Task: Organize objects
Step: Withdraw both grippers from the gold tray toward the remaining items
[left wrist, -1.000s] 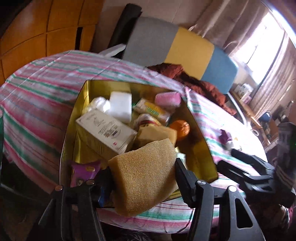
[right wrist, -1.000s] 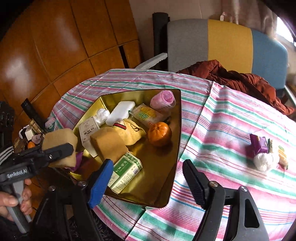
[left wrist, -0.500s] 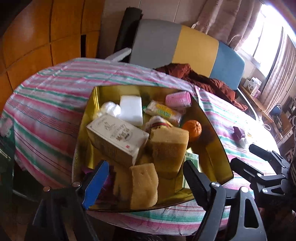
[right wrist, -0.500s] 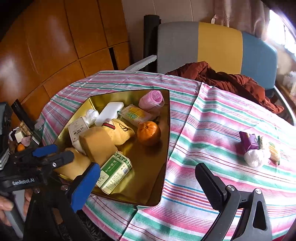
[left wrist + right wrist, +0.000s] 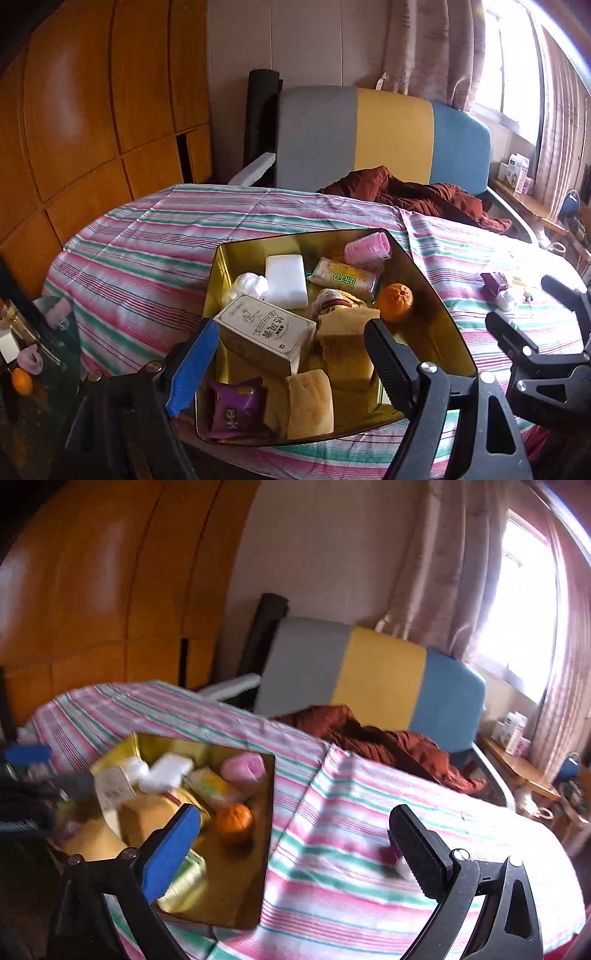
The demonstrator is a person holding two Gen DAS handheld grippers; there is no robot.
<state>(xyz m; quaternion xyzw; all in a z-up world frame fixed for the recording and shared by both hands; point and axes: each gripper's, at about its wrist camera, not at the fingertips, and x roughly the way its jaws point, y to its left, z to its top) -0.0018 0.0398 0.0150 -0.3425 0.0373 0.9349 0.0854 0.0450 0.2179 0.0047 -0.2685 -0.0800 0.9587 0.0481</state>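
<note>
- Round worktop [image 5: 461,240] under a striped cloth [image 5: 147,251], with a grey, yellow and blue chair [image 5: 388,136] behind and a bright window to the right.
- Gold tray [image 5: 436,317] close to the near edge of the worktop, crowded with a printed box [image 5: 264,332], two yellow sponges [image 5: 308,402], an orange [image 5: 395,302], a pink roller [image 5: 367,248] and a purple packet [image 5: 236,410].
- Left tool [image 5: 291,326] poised above the tray's near end, jaws just opened wide, nothing between them.
- Right tool [image 5: 295,812] likewise just spread wide and empty, aimed toward the bare cloth right of the tray.
- Still outside the tray, well apart from it on the right: a small purple pack [image 5: 495,282] touching a white wad [image 5: 508,297], likely next to be collected.
- Risk of pinching cloth along with the small pieces, since both lie flat on loose fabric; could drag the cloth and shift the tray.
- Risk of grabbing pack and wad together, then dropping one on the way across.
- Risk of nudging the tray toward the near edge, given how close it sits.
- Risk of the nearest sponge, propped against the tray's front wall, tipping out if bumped by a lowered finger.
- Risk of the orange rolling if the pile is disturbed.
- Right view blurred, so exact aim hard to judge.
</note>
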